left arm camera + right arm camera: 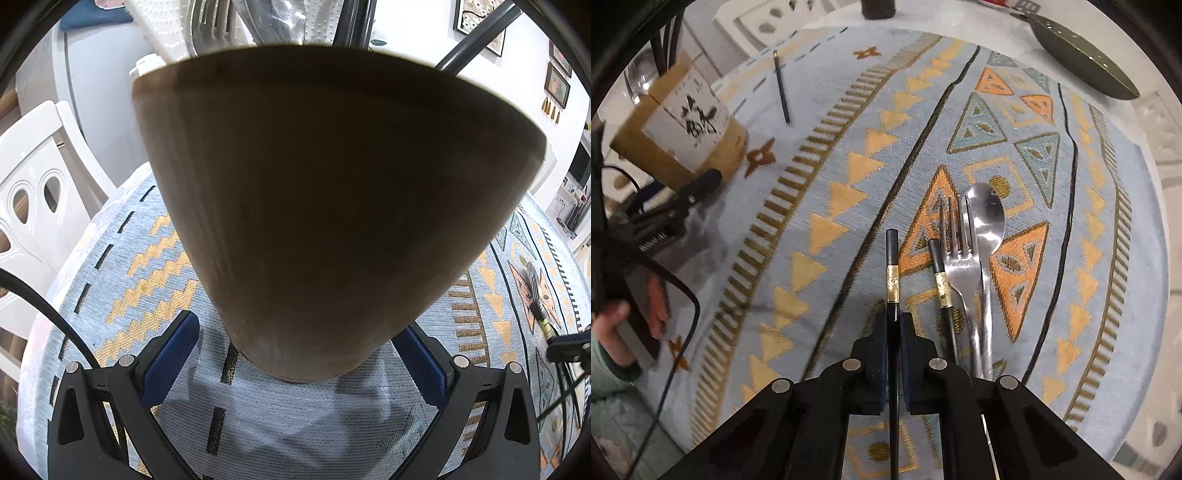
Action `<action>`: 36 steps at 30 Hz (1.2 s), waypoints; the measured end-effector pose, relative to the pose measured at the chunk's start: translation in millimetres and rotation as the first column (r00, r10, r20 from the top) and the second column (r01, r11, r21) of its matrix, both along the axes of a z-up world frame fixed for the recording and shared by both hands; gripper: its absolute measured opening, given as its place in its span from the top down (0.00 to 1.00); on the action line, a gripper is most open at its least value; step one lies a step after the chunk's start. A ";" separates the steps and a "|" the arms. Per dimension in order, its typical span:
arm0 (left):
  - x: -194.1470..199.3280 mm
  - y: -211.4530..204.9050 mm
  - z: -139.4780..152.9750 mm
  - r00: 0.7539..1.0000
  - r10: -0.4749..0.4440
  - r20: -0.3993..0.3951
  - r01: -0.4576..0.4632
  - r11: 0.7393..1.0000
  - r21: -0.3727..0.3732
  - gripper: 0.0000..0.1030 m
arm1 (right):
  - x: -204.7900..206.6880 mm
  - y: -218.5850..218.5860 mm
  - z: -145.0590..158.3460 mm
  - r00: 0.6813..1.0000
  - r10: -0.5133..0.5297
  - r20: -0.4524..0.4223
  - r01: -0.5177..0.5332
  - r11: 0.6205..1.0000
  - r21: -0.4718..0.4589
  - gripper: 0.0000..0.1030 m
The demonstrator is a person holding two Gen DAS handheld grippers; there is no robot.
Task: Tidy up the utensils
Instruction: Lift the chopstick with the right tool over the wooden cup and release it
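Right gripper (894,325): jaws closed on a black chopstick (892,258), its long axis running straight ahead along the fingers. The utensil holder (683,133) stands well off to that gripper's left. Left gripper (295,354), nearer the holder, stands wide about its base; contact cannot be confirmed.

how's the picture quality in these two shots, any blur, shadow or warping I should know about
Left wrist view: the brown holder fills the frame, dark and backlit, shadow on the cloth below. Right wrist view: the labelled holder is motion-blurred, the spoon shows glare, fisheye curves the edges.
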State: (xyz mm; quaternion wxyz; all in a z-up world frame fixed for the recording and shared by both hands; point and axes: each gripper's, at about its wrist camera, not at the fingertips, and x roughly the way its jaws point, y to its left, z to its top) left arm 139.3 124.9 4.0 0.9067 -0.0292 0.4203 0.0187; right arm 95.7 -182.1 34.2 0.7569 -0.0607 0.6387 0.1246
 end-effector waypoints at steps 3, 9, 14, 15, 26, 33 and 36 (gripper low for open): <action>0.1 -0.7 -0.1 1.000 0.000 0.000 0.000 1.000 0.000 0.00 | -9.1 0.7 26.2 0.995 -0.009 0.099 0.001 0.997 0.075 0.94; 0.2 -0.2 -0.2 1.000 0.002 0.003 -0.002 1.000 0.002 0.00 | -30.0 15.6 104.0 0.938 -0.049 0.344 -0.027 0.977 0.213 0.94; -1.0 -0.2 0.4 1.000 0.001 0.007 -0.001 1.000 0.000 0.00 | -29.2 36.3 163.0 0.858 -0.055 0.511 -0.080 0.968 0.238 0.94; -1.7 0.3 0.8 1.000 0.002 0.008 -0.002 1.000 -0.002 0.00 | -35.2 36.3 174.9 0.841 -0.058 0.539 -0.089 0.966 0.243 0.94; -10.4 -2.9 8.4 0.999 0.000 0.037 0.000 1.000 0.002 0.00 | 0.3 80.1 284.8 0.641 -0.096 0.762 -0.272 0.899 0.342 0.94; -16.8 -5.2 11.0 0.998 -0.003 0.057 0.003 1.000 0.001 0.00 | 36.1 124.1 273.3 0.670 -0.109 0.735 -0.311 0.857 0.410 0.94; -20.9 -5.5 12.9 0.998 -0.006 0.063 0.006 1.000 0.004 0.00 | 48.5 134.1 260.2 0.691 -0.129 0.711 -0.299 0.845 0.444 0.94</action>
